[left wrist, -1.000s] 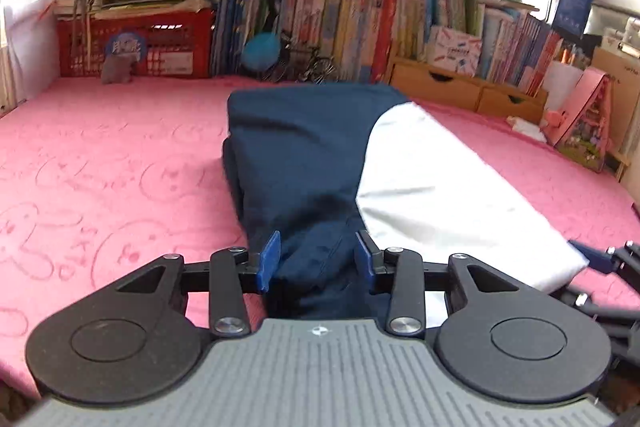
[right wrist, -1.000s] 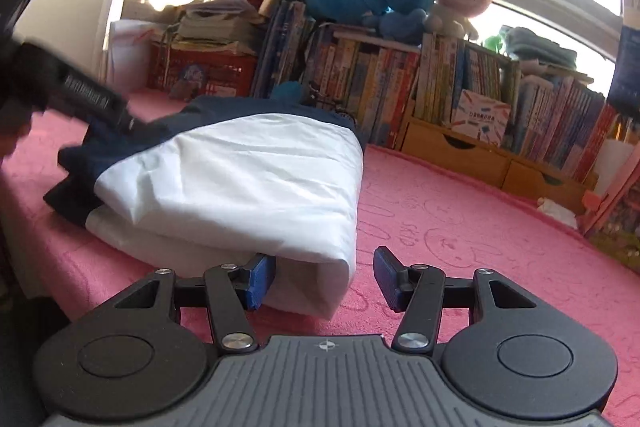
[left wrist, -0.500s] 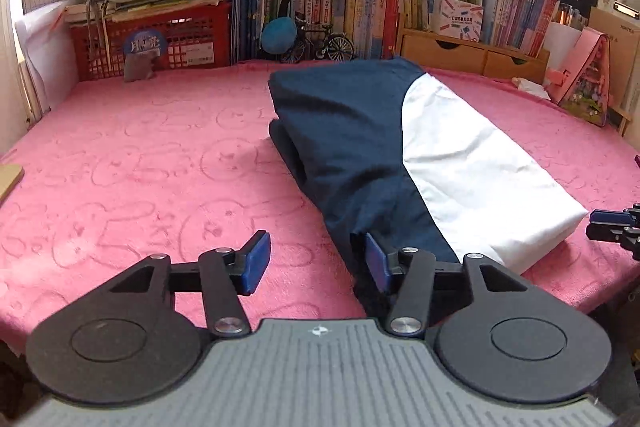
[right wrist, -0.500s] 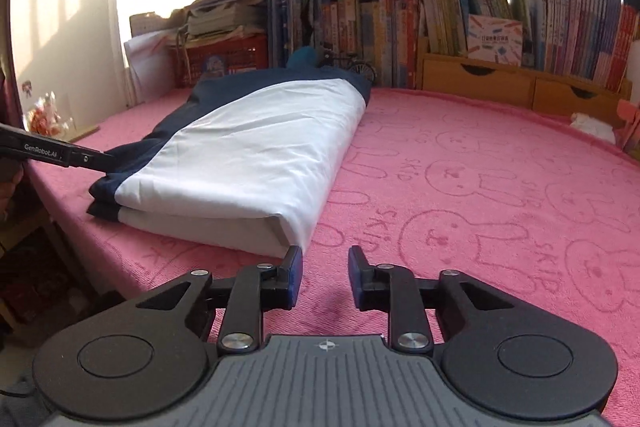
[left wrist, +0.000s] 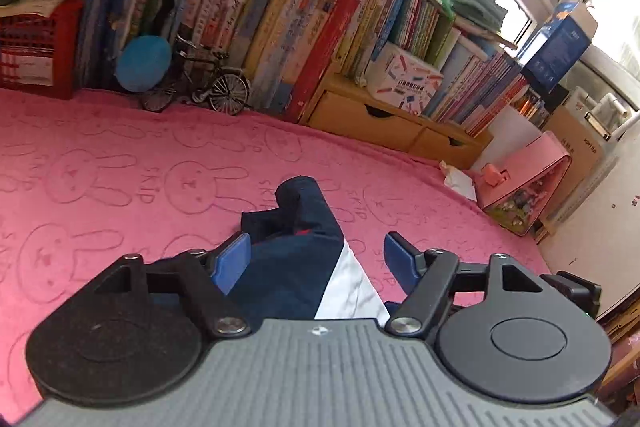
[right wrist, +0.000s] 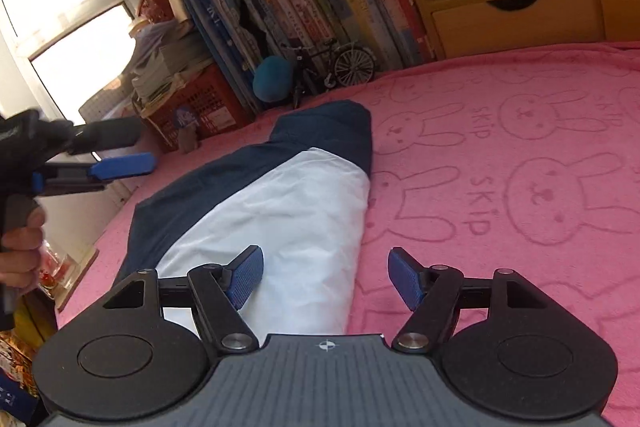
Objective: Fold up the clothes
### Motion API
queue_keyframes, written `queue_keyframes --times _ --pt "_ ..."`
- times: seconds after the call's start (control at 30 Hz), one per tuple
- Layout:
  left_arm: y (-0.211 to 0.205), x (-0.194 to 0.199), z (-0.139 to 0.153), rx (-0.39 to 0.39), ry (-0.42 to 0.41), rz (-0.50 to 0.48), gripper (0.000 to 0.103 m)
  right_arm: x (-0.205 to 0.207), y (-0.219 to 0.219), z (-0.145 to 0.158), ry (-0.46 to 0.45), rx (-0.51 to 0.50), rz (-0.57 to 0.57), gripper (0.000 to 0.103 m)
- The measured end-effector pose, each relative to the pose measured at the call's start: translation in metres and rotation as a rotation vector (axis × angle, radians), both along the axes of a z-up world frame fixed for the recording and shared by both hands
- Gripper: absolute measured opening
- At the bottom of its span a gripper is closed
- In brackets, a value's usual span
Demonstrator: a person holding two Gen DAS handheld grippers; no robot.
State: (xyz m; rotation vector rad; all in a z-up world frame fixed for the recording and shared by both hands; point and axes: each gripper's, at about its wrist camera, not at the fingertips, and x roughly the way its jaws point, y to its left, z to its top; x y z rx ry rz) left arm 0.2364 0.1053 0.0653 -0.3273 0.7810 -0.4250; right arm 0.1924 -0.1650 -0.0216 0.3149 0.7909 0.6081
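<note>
Folded garment (right wrist: 280,211) between both grippers' wide-open jaws

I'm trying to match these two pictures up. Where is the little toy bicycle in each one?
Left wrist view: the toy bicycle stands upper left, before the books.
Right wrist view: it stands upper centre, before the books.
Shared landmark: the blue ball, just left of it in both.
</note>
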Motion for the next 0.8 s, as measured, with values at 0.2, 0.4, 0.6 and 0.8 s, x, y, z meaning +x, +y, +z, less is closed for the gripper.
queue_keyframes --times 0.2,0.4,0.6,0.8 --pt "-0.028 0.064 -0.040 0.057 0.182 -0.026 0.081 0.000 0.018 -0.001 -0.086 -0.055 0.053 0.060" --pt "-0.040 0.070 -0.056 0.070 0.180 -0.078 0.055 -0.002 0.020 -0.007 -0.139 -0.070 0.066 0.058" --pt "-0.037 0.063 -0.048 0.068 0.112 -0.101 0.042 -0.002 0.023 -0.013 -0.163 -0.082 0.072 0.058" --pt "-0.037 0.069 -0.043 0.009 0.115 -0.124 0.055 -0.004 0.025 -0.013 -0.182 -0.107 0.070 0.059"
